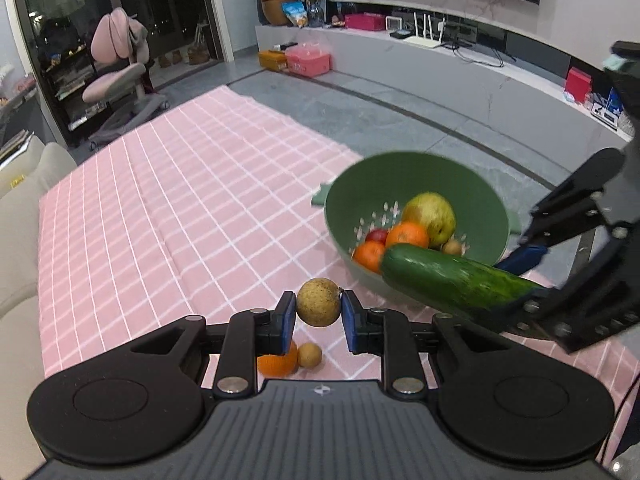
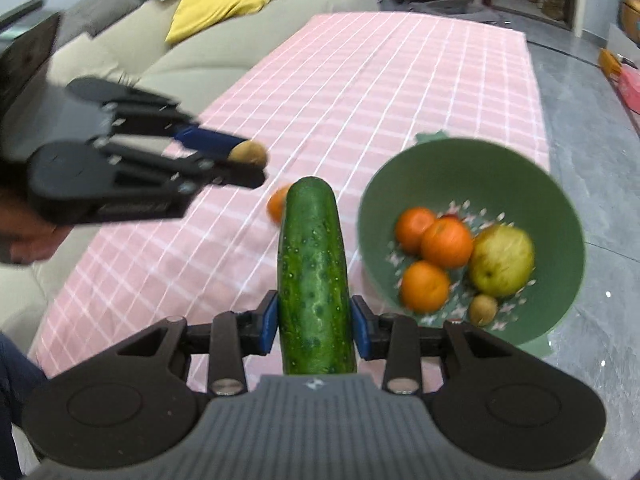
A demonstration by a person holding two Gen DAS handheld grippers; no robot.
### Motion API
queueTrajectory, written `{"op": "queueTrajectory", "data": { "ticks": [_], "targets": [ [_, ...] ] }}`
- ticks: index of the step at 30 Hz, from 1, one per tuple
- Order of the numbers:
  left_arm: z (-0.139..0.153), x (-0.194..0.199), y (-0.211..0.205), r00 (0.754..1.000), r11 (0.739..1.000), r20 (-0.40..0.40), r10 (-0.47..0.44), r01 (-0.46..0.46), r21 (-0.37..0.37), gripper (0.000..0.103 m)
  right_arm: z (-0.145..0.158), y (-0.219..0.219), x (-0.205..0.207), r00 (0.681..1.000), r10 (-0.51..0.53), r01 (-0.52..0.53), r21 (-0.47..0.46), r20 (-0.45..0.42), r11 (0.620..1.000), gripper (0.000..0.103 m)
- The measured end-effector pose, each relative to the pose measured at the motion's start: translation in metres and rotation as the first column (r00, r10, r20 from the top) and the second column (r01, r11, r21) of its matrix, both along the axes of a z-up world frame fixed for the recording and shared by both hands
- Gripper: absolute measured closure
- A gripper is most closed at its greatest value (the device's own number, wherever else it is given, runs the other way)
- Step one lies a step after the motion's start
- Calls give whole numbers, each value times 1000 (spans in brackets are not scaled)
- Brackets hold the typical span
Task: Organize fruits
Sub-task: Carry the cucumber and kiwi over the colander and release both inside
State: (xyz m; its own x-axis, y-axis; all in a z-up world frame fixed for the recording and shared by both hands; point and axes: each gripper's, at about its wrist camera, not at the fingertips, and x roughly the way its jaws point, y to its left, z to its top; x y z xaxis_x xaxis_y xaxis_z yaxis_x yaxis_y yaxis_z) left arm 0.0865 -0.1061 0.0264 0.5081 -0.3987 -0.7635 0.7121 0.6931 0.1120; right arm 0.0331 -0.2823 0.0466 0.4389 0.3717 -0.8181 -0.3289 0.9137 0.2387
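Note:
My left gripper [image 1: 318,312] is shut on a small round tan fruit [image 1: 319,301] and holds it above the pink checked cloth [image 1: 180,200]. It also shows in the right wrist view [image 2: 248,153]. My right gripper [image 2: 316,320] is shut on a green cucumber [image 2: 314,272], held left of the green bowl [image 2: 472,168]. The cucumber also shows in the left wrist view [image 1: 456,282]. The bowl [image 1: 400,168] holds oranges [image 2: 446,242], a yellow-green apple [image 2: 502,260], a red fruit [image 1: 377,236] and a small brown fruit [image 2: 483,309]. An orange [image 1: 276,362] and a small tan fruit [image 1: 310,355] lie on the cloth under my left gripper.
A beige sofa [image 2: 192,52] with a yellow cushion [image 2: 220,4] runs along the table's far side in the right wrist view. A pink chair [image 1: 120,76] and a low TV shelf [image 1: 440,60] stand beyond the table. The grey floor [image 1: 400,120] lies past the cloth's edge.

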Motion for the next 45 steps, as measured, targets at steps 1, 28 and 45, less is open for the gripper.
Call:
{"op": "queueTrajectory", "data": {
  "ticks": [1,28,45],
  "targets": [
    [4,-1,-3,1000,1000,9,-3,3,1,76,5,-3,2,1000,-17,17,3,4,1000,69],
    [-8,37,-89,998,998,-43,34,-36,-58,76,25,-113,76,940,-318,313,60,127,948,69],
    [-48,19,-96,986,999,-165,-24,17,-42,76,-1,-49,99,844,482,-366,-405,236,838,69]
  ]
}}
